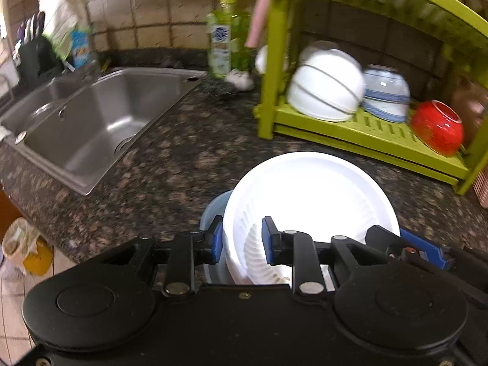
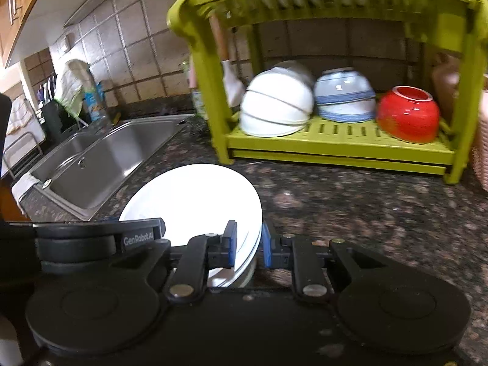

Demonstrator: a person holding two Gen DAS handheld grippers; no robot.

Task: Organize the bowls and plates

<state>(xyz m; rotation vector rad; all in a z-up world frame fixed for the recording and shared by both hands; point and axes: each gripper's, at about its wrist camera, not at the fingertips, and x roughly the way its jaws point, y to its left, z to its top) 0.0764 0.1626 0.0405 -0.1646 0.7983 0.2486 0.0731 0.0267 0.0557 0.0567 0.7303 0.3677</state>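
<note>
Item: white plate [image 1: 308,195], tilted above the near edge of the worktop [image 1: 170,164], held from both sides. My left gripper [image 1: 241,242] clamps its near-left rim, blue pads [image 1: 217,241] on either face; a pale blue dish [image 1: 213,210] shows just behind that rim. My right gripper [image 2: 247,244] pinches the plate's right edge [image 2: 195,201] between its pads.

Item: green dish rack [image 2: 338,143], back right of the worktop. Lower shelf, left to right: stacked white bowls [image 2: 276,109], upturned; blue-striped bowls [image 2: 344,97], upturned; red bowl [image 2: 407,114], tilted on its side. Upper shelf: white ware, blurred.

Item: steel sink [image 1: 88,119], left end of the worktop.

Item: green soap bottle [image 1: 224,30], at the back edge between sink and rack.
</note>
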